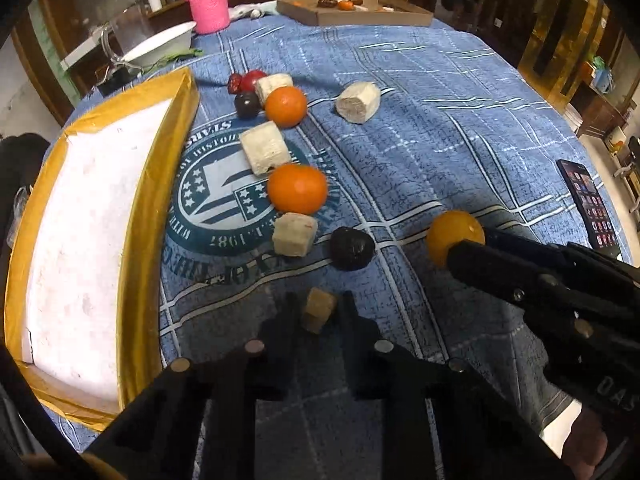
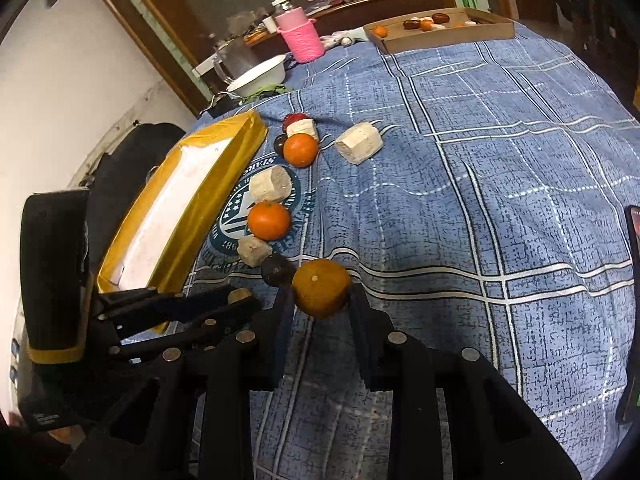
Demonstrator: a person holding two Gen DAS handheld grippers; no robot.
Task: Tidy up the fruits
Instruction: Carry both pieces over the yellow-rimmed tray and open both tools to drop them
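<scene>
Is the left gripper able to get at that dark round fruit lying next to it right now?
Probably not yet. The left gripper already has a small tan cube between its jaws, so it looks occupied. The dark fruit itself lies unobstructed on the blue cloth just ahead.

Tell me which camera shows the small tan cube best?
The left wrist view: the cube sits front and centre between that gripper's fingers. The right wrist view shows only a corner of the cube, mostly hidden by the left gripper.
</scene>
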